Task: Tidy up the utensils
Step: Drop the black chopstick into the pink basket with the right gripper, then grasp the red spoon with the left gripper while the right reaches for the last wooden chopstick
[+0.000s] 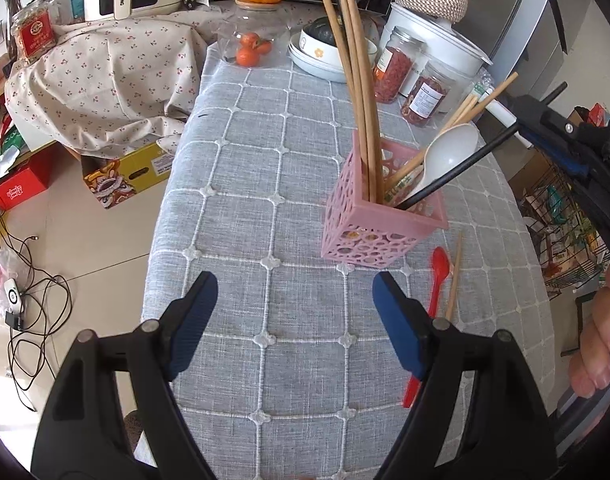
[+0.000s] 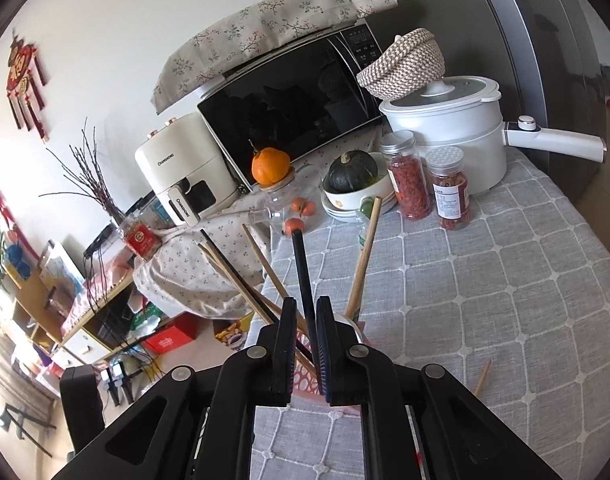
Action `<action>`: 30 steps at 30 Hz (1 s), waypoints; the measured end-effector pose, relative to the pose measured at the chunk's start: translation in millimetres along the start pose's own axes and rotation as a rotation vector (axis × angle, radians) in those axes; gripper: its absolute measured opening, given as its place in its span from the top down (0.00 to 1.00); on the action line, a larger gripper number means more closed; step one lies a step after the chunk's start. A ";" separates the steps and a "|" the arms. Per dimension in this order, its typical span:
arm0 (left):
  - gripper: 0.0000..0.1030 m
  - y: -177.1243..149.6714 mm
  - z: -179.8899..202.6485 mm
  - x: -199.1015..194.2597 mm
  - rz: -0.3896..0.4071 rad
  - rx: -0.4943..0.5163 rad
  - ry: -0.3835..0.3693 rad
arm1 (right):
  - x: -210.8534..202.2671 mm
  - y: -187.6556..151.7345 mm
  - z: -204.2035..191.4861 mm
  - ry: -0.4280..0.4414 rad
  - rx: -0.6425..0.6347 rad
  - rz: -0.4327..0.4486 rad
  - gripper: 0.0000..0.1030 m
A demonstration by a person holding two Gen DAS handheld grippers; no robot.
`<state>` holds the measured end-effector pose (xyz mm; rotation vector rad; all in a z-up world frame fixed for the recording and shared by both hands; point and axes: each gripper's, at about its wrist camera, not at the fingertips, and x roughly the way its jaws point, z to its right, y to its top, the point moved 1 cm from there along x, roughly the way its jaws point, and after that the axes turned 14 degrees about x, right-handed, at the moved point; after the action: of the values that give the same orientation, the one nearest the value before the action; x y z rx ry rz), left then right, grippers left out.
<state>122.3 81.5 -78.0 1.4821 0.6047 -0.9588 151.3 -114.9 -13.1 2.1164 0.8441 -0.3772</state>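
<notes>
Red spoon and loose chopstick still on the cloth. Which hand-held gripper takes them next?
Left. The left hand-held gripper is open, with the red spoon and loose chopstick beside its right finger. The right hand-held gripper is shut on the black chopstick.

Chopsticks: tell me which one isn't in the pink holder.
The single wooden chopstick lying flat on the tablecloth beside the red spoon; the others stand in the pink holder.
</notes>
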 end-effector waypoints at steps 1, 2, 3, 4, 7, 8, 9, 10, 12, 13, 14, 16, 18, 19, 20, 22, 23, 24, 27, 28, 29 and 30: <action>0.22 -0.2 1.1 0.7 -0.002 0.002 -0.001 | -3.9 2.4 0.7 0.004 0.002 0.005 0.81; 0.22 -0.4 2.2 1.3 -0.005 0.003 -0.001 | -9.1 4.7 1.8 0.007 0.002 0.012 0.79; 0.22 -0.6 3.0 1.8 -0.006 0.002 -0.005 | -15.2 7.5 2.6 0.009 0.000 0.018 0.77; 0.22 -0.6 4.2 2.3 -0.008 0.001 -0.011 | -21.3 10.2 3.7 0.011 0.001 0.024 0.76; 0.22 -0.8 8.7 5.0 -0.013 0.000 -0.029 | -42.0 18.7 12.1 0.013 0.008 0.045 0.59; 0.22 -0.9 11.3 6.0 -0.016 0.003 -0.033 | -48.5 21.3 15.6 0.010 0.011 0.052 0.57; 0.22 -1.0 14.2 7.0 -0.018 0.007 -0.035 | -55.3 23.6 20.4 0.005 0.011 0.057 0.55; 0.22 -0.9 17.6 8.1 -0.021 0.012 -0.039 | -61.2 25.3 25.2 -0.006 0.009 0.058 0.53; 0.22 -0.9 24.3 10.3 -0.026 0.029 -0.049 | -69.2 27.1 35.5 -0.036 0.009 0.056 0.49; 0.22 -1.1 27.8 12.1 -0.030 0.039 -0.051 | -71.9 27.0 41.3 -0.051 0.011 0.051 0.46; 0.22 -1.3 31.6 14.0 -0.036 0.048 -0.053 | -73.3 26.7 47.5 -0.069 0.014 0.042 0.45; 0.22 -2.2 38.4 18.7 -0.049 0.061 -0.059 | -73.2 23.9 60.4 -0.108 0.014 0.016 0.43; 0.22 -2.8 45.8 24.8 -0.065 0.073 -0.066 | -69.3 19.7 73.3 -0.160 0.012 -0.019 0.42; 0.22 -2.9 49.6 27.6 -0.072 0.080 -0.068 | -66.1 17.2 80.4 -0.187 0.013 -0.041 0.42; 0.22 -2.9 53.2 29.8 -0.077 0.085 -0.072 | -62.8 14.9 87.3 -0.211 0.018 -0.064 0.42; 0.22 -2.9 61.2 34.8 -0.087 0.094 -0.085 | -55.8 10.0 101.4 -0.257 0.033 -0.114 0.42; 0.22 -3.0 65.2 36.4 -0.089 0.097 -0.093 | -51.8 7.6 109.0 -0.283 0.044 -0.143 0.42; 0.22 -3.3 69.7 38.9 -0.091 0.101 -0.102 | -48.9 4.8 117.4 -0.307 0.056 -0.169 0.42; 0.26 -3.2 84.2 46.3 -0.091 0.130 -0.126 | -38.2 -2.7 138.1 -0.377 0.092 -0.251 0.41; 0.30 -2.7 89.9 49.5 -0.085 0.149 -0.136 | -34.8 -5.3 144.2 -0.393 0.102 -0.278 0.41; 0.40 -2.1 95.7 53.3 -0.083 0.168 -0.144 | -32.0 -7.9 149.2 -0.404 0.109 -0.301 0.41; 0.50 -1.6 100.6 57.3 -0.086 0.183 -0.152 | -29.4 -10.6 153.7 -0.413 0.115 -0.322 0.41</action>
<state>129.2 -25.4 -121.8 1.5366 0.4830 -1.2088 125.6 -242.5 -100.5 1.9031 0.9290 -1.0145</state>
